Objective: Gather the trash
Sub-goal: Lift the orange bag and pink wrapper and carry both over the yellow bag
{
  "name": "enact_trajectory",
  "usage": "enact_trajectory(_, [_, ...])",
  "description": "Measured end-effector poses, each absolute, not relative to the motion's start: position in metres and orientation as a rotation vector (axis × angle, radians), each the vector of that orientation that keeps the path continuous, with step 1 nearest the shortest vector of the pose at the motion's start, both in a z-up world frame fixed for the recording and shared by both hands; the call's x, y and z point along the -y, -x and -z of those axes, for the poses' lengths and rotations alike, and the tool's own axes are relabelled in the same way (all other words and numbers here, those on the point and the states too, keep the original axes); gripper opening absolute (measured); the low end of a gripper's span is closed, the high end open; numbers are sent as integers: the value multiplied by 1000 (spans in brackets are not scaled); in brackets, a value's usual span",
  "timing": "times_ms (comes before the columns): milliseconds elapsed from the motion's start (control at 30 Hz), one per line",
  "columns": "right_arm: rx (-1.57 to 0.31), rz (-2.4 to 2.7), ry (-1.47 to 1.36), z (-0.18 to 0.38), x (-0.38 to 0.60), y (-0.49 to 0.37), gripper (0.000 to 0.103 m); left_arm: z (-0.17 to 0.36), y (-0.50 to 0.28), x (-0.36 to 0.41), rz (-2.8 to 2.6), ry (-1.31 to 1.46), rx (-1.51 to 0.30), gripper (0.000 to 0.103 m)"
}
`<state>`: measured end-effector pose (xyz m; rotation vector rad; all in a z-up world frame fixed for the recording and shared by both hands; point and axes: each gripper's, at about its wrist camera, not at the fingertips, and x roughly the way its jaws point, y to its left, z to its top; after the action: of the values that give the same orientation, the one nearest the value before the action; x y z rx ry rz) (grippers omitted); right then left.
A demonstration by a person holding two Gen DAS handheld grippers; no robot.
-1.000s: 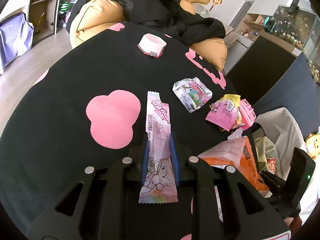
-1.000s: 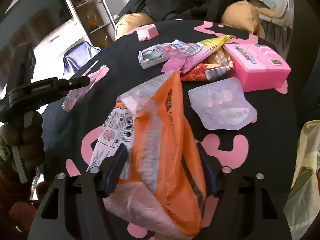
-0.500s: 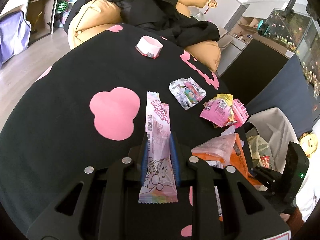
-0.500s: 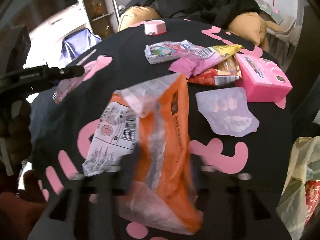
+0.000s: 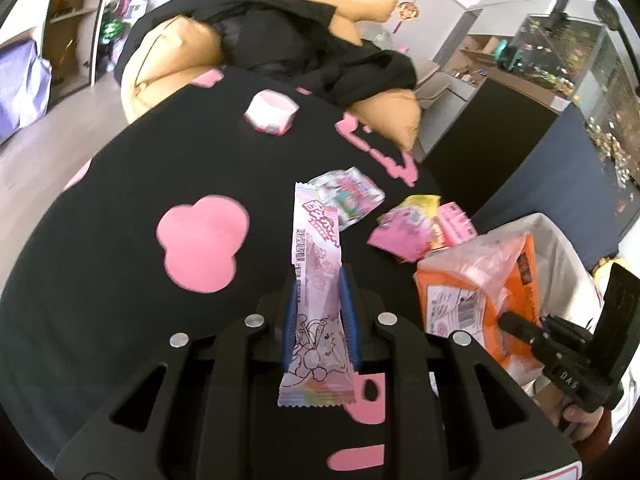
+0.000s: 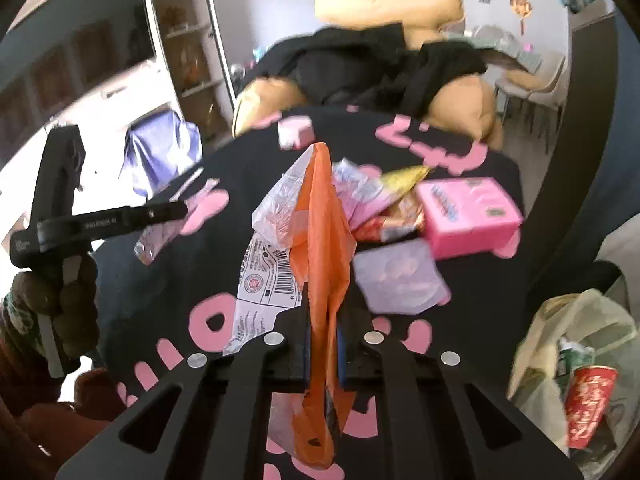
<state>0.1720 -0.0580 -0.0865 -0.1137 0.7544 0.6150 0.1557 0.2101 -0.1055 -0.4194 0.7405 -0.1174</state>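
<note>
- Left tongs (image 5: 318, 312) clamp a long pink candy wrapper (image 5: 318, 280) (cartoon print, rainbow end), above the black worktop (image 5: 120, 260).
- Right tongs (image 6: 322, 350) pinch a crumpled orange-and-clear bag (image 6: 324, 240), barcode label showing, raised off the worktop.

Pretty bright daylight in both views, soft with no hard shadows. Heavy fisheye bending, and the corners go black. The right wrist view is smeary with motion blur, especially the pink box (image 6: 470, 216) and the shelves (image 6: 188, 52) behind. The left wrist view is sharper, though the fish tank (image 5: 580, 60) is hazy and the floor (image 5: 36, 160) looks washed out.
</note>
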Motion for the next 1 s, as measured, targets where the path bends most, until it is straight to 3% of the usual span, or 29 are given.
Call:
enact_trajectory(300, [-629, -531, 54, 51, 117, -160, 10, 55, -155, -160, 208, 341, -678, 19])
enact_trajectory(633, [-493, -367, 14, 9, 213, -152, 10, -18, -184, -47, 414, 181, -588, 19])
enact_trajectory(1000, [-465, -182, -69, 12, 321, -150, 10, -29, -209, 68, 580, 106, -615, 19])
